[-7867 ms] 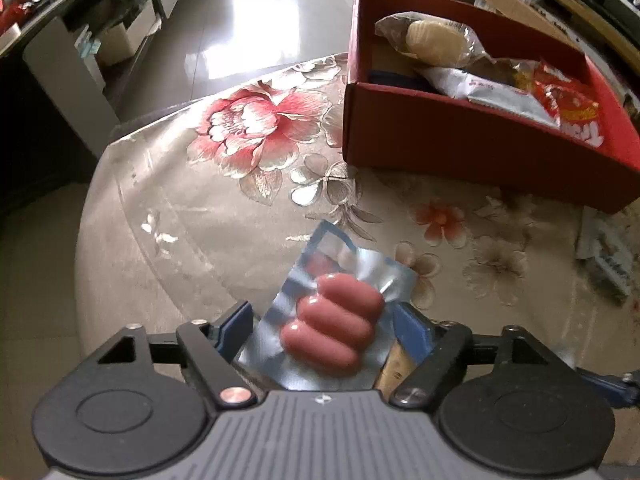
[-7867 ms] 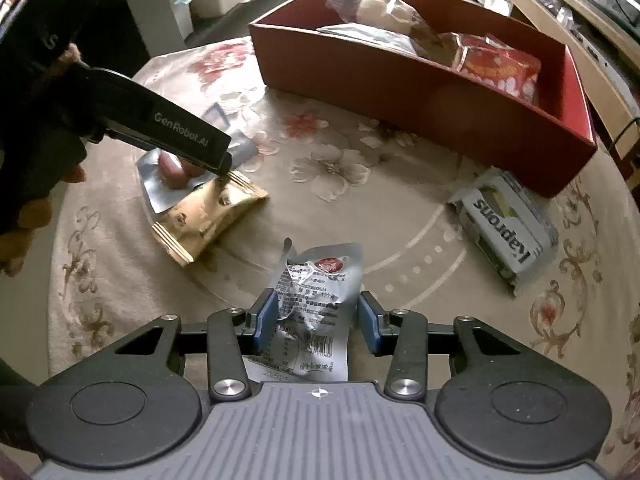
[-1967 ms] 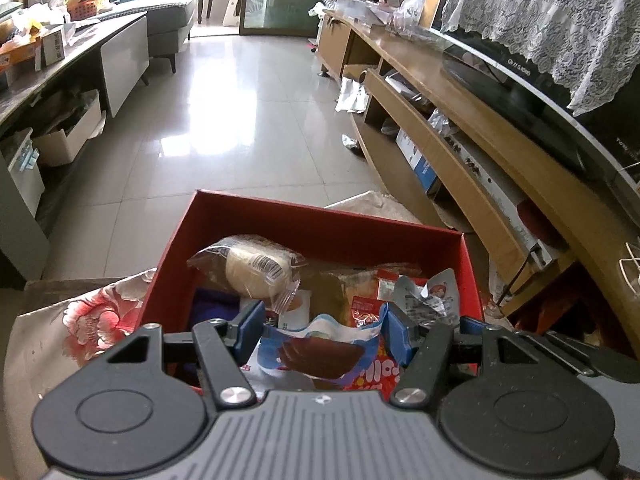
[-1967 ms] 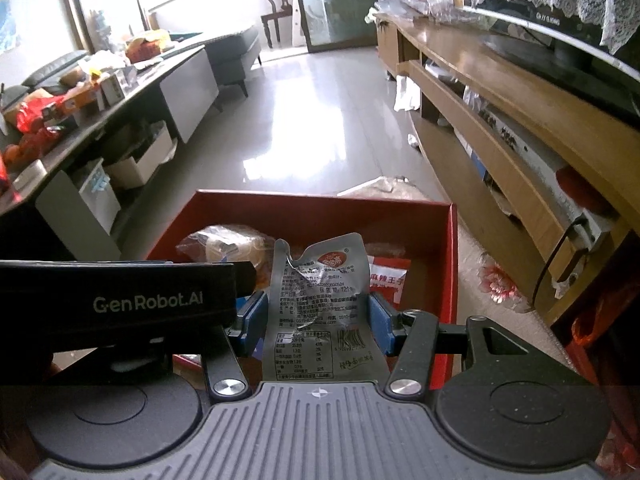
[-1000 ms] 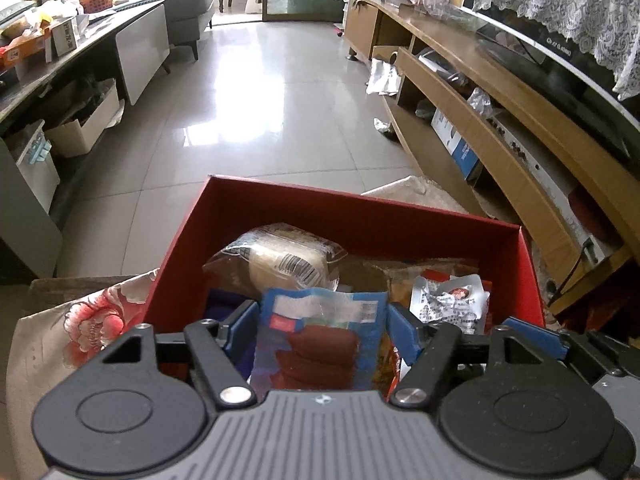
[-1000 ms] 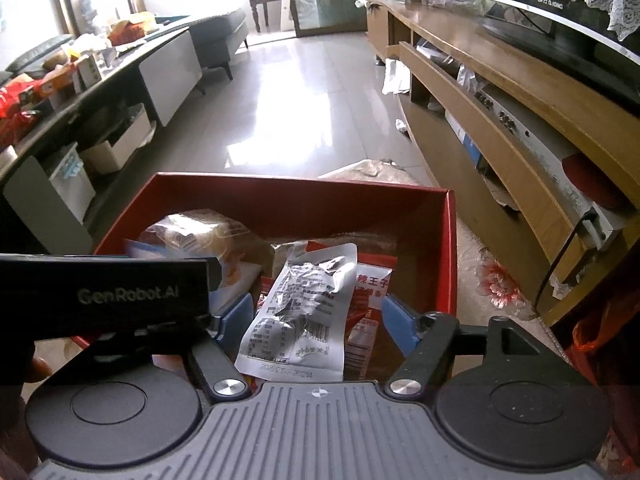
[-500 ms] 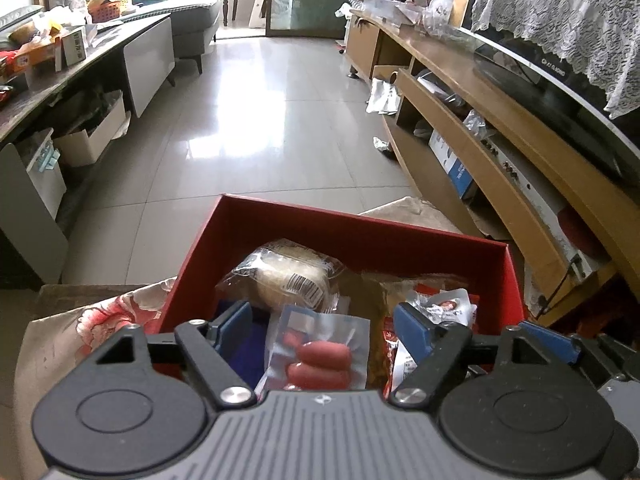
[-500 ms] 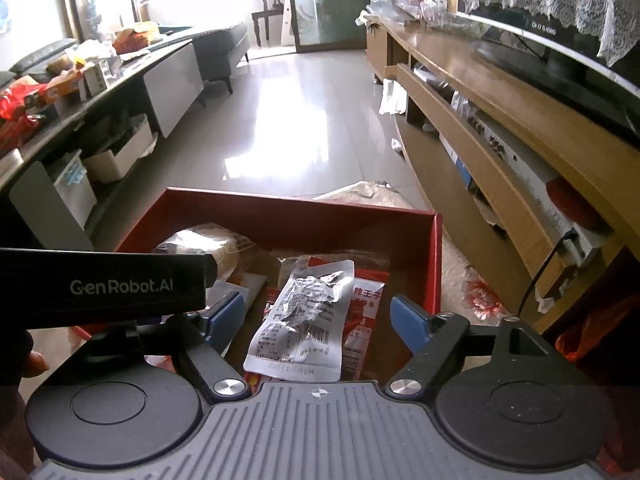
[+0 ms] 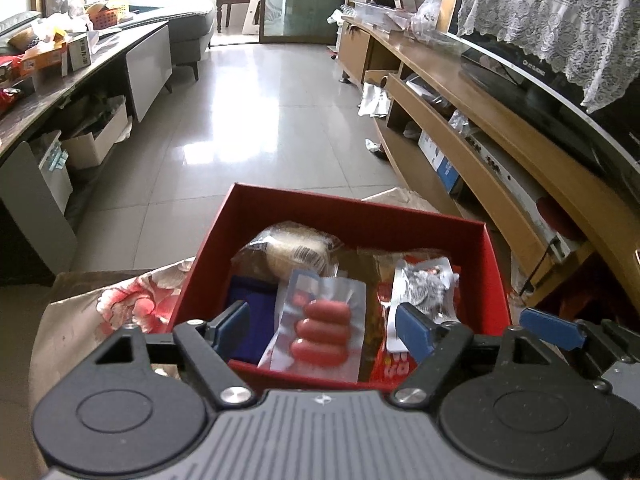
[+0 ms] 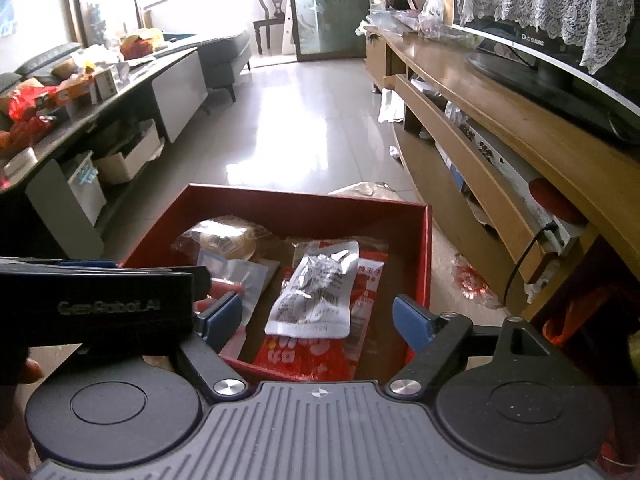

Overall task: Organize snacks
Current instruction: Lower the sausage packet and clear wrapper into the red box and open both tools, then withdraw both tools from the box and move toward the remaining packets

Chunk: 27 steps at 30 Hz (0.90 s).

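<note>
A red box (image 9: pixel 352 216) (image 10: pixel 304 204) holds several snack packs. The sausage pack (image 9: pixel 320 330), silver-blue with three pink sausages, lies inside it near the front wall, in front of a clear bag with a pale bun (image 9: pixel 292 252). The silver foil pouch (image 10: pixel 316 290) (image 9: pixel 424 286) rests on a red snack bag (image 10: pixel 312 350) at the box's right side. My left gripper (image 9: pixel 324 330) hangs open above the sausage pack, holding nothing. My right gripper (image 10: pixel 316 320) is open over the pouch, its jaws wide apart. The left gripper's body (image 10: pixel 96 308) blocks the lower left of the right wrist view.
The box sits on a table with a floral cloth (image 9: pixel 120 304). Beyond it are a glossy tiled floor (image 9: pixel 248 120), a long wooden TV cabinet (image 9: pixel 500 152) on the right and a cluttered counter (image 9: pixel 60 64) on the left. A dark blue pack (image 9: pixel 256 308) lies in the box.
Both grippers have opened wider and drawn back a little from the box. The sausage pack and the silver pouch, released a second ago, now lie still inside the box.
</note>
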Each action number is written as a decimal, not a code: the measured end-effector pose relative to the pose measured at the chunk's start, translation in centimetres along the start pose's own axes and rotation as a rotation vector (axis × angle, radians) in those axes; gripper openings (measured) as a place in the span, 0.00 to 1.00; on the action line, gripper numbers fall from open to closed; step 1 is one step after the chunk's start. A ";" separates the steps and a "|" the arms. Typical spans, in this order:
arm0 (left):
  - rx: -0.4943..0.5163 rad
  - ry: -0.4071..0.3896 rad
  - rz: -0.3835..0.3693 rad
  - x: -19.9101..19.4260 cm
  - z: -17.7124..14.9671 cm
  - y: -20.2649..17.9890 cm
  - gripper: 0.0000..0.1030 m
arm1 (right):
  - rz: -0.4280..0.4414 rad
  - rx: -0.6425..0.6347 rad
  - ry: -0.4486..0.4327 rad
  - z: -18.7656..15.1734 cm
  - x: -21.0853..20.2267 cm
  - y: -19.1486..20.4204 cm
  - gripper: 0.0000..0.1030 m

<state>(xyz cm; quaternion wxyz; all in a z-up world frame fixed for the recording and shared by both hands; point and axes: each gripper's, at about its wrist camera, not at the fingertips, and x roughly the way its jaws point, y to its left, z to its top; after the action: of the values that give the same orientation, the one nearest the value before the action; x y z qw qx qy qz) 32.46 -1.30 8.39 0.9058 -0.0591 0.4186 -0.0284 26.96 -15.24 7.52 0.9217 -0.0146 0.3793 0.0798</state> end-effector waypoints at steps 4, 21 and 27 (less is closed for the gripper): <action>0.007 -0.002 -0.004 -0.9 -0.6 0.1 0.81 | -0.007 0.011 0.008 -0.7 -0.5 -0.3 0.85; 0.056 -0.002 0.048 -2.9 -3.7 0.8 0.81 | -0.015 -0.007 0.048 -3.3 -1.8 0.8 0.86; 0.060 0.006 0.059 -3.2 -4.7 1.5 0.82 | -0.019 -0.021 0.066 -4.0 -1.9 1.2 0.86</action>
<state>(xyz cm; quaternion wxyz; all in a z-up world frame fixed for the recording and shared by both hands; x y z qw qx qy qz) 26.79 0.10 7.61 0.9063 -0.0193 0.4220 -0.0145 22.67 -14.63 6.05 0.9093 -0.0304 0.4083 0.0744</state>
